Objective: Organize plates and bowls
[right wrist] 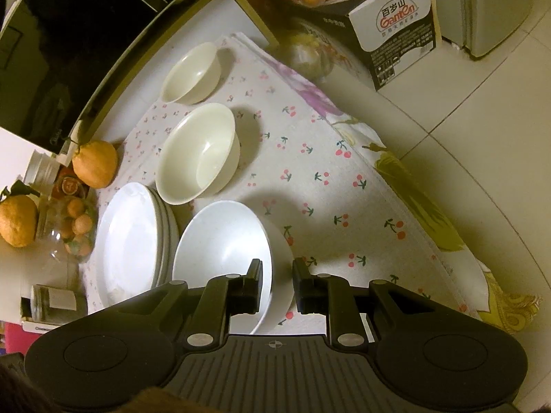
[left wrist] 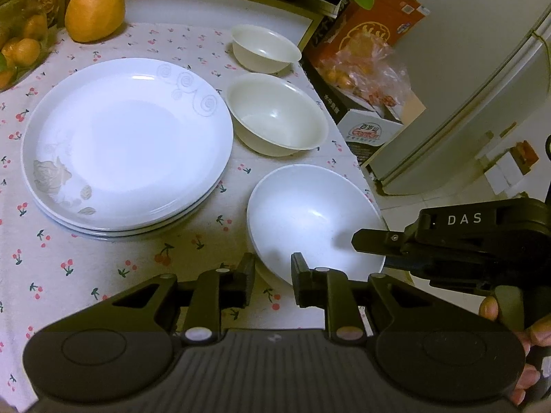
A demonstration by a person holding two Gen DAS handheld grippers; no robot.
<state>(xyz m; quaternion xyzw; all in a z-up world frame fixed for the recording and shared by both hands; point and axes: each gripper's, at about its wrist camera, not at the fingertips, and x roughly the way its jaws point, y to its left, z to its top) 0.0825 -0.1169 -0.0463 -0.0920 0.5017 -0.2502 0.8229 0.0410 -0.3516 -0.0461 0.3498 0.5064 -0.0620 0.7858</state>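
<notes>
A stack of white plates (left wrist: 127, 144) lies on the cherry-print cloth (left wrist: 103, 268); it also shows in the right wrist view (right wrist: 131, 241). Three bowls stand to its right: a small cream bowl (left wrist: 265, 48) (right wrist: 191, 74) farthest, a larger cream bowl (left wrist: 277, 113) (right wrist: 199, 155) in the middle, and a white bowl (left wrist: 313, 220) (right wrist: 224, 258) nearest. My left gripper (left wrist: 273, 268) is open, straddling the white bowl's near rim. My right gripper (right wrist: 277, 272) is open, with its jaws on either side of the same bowl's right rim; its finger (left wrist: 375, 241) reaches over the bowl in the left wrist view.
A large orange citrus fruit (left wrist: 94, 10) (right wrist: 94, 163) and a glass jar of small oranges (right wrist: 74, 227) sit beyond the plates. A cardboard box (left wrist: 368, 127) (right wrist: 396, 24) and a white fridge (left wrist: 475, 79) stand off the table's right edge. A dark appliance (right wrist: 69, 34) is behind the bowls.
</notes>
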